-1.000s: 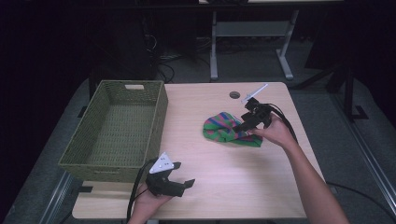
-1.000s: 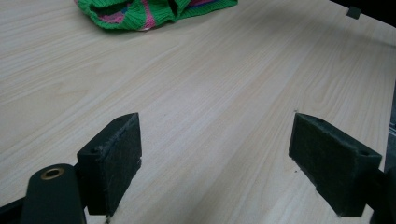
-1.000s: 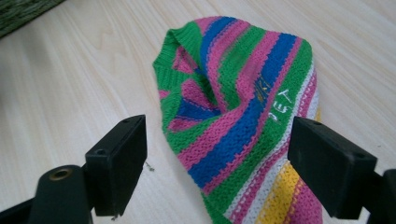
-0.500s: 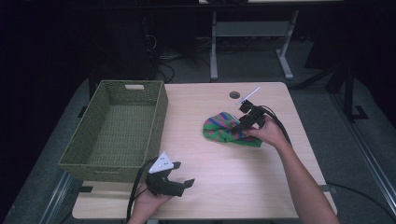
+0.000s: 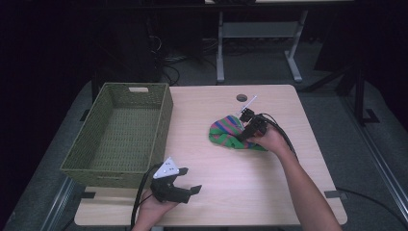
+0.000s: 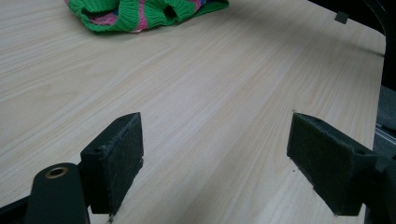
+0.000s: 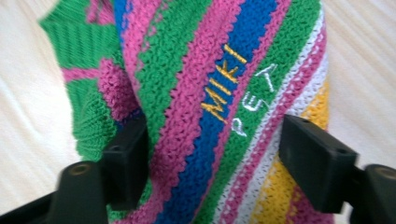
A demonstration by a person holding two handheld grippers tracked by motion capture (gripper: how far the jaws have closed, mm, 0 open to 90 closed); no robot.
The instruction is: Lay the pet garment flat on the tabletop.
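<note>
Right gripper [image 5: 244, 133] low over the knitted garment [image 5: 230, 133], right of centre in the high view. In the right gripper view the garment [image 7: 219, 107] lies between the two black jaws and runs on above them; the jaws have just been closing but a gap shows at the pads, so not yet clamped, still released. Whether the jaw tips touch the knit, cannot tell.

Garment: small, bunched, chunky knit, stripes of green, pink, blue, white and yellow; stitched letters "MIKI" in yellow and "PET" in white on it. Lies on the wooden table [image 5: 269, 192], well apart from the basket [image 5: 120, 132] at the left of the frame.

Left gripper [image 5: 188, 190] at lower centre of the high view, jaws spread wide, nothing between them, bare tabletop beyond; garment edge [image 6: 144, 11] at the top of its view.

Count: one garment, one woven green basket, two grippers, one table.
</note>
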